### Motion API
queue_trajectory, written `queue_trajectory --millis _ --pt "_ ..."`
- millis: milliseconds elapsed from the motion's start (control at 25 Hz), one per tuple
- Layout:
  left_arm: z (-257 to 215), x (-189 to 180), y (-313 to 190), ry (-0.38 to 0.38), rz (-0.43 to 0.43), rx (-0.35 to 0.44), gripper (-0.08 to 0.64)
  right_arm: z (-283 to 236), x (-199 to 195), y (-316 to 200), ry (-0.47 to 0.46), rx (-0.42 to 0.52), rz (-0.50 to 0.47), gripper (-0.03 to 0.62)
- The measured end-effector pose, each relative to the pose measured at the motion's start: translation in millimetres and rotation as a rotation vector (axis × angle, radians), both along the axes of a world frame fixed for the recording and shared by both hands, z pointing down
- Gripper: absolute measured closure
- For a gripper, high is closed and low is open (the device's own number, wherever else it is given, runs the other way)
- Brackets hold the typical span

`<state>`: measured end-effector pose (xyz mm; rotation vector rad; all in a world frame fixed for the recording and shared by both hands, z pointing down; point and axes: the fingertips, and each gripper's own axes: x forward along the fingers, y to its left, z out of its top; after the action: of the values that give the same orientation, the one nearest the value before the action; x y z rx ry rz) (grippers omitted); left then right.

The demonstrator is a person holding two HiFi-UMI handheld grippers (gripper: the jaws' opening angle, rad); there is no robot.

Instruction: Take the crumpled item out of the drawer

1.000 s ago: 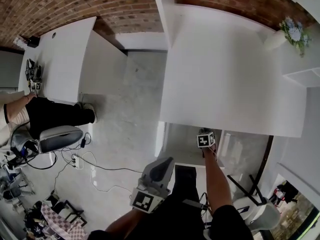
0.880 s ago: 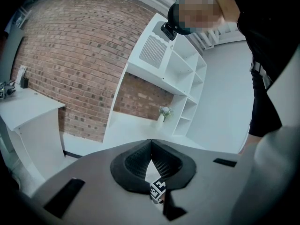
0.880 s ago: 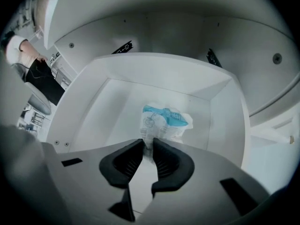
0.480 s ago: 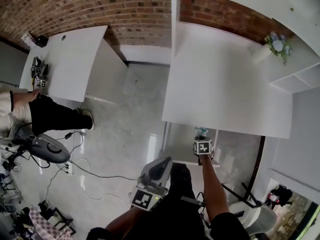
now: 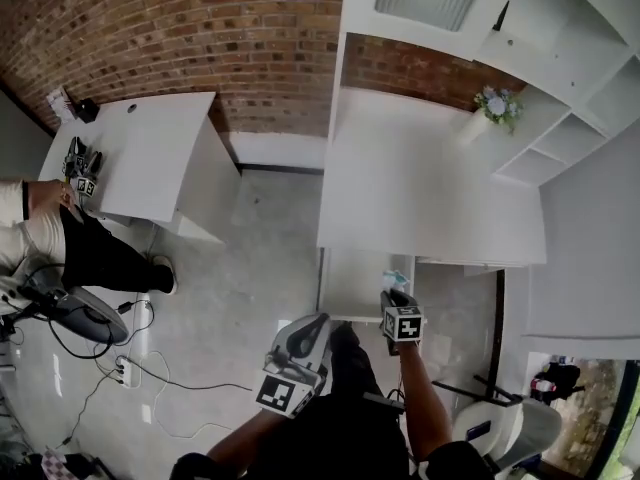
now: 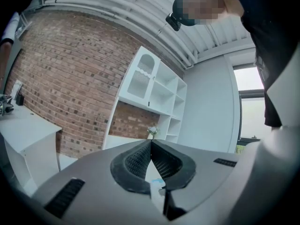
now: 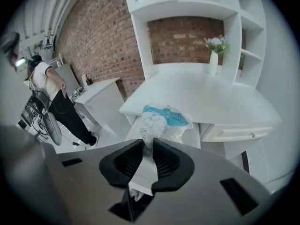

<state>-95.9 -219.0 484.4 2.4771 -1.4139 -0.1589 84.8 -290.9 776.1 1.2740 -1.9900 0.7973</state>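
The crumpled item is a white plastic bag with blue print (image 7: 164, 120). My right gripper (image 7: 149, 145) is shut on its lower end, so the bag stands up between the jaws. In the head view the right gripper (image 5: 397, 306) hangs over the open drawer (image 5: 352, 286) of the white desk (image 5: 430, 188), with the bag (image 5: 393, 280) at its tip. Lower left, by my body, my left gripper (image 5: 300, 353) is away from the desk. Its jaws (image 6: 151, 142) meet at the tips with nothing between them.
A vase of flowers (image 5: 492, 108) stands at the desk's back right, under white shelves (image 5: 560, 58). A closed drawer with a handle (image 7: 240, 134) sits right of the open one. A person (image 5: 60, 238) stands by a second white desk (image 5: 140, 153) at the left, with cables (image 5: 150, 368) on the floor.
My right gripper has drawn back from under the desk edge toward me, bringing the bag with it. The head view has tilted up, so the shelves now show. My left gripper has barely moved.
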Motion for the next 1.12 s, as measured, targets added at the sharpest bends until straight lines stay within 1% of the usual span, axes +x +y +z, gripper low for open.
queue_trajectory --millis 120,240,400,560,680,840,1000,1120 --pt "-5 -2 20 -0.023 0.032 0.022 0.535 -57 -9 22 -0.073 0.127 0.025 0.509" --pt "-4 1 34 -0.052 0.066 0.033 0.535 -106 -13 42 -0.116 0.236 0.038 0.509" --pt "-14 8 41 -0.048 0.069 0.041 0.535 -173 -11 64 -0.190 0.370 0.070 0.509" --pt "-23 19 41 -0.062 0.071 0.052 0.535 -225 2 81 -0.239 0.472 0.105 0.508" --pt "-26 28 40 -0.067 0.068 0.046 0.535 -253 10 91 -0.255 0.521 0.099 0.506" --pt "-22 40 38 -0.070 0.061 0.020 0.535 -277 19 99 -0.277 0.559 0.085 0.506" --pt "-21 48 38 -0.084 0.047 0.007 0.535 -290 26 105 -0.300 0.582 0.077 0.506" --pt "-22 53 34 -0.094 0.040 0.015 0.535 -294 26 102 -0.331 0.592 0.070 0.506"
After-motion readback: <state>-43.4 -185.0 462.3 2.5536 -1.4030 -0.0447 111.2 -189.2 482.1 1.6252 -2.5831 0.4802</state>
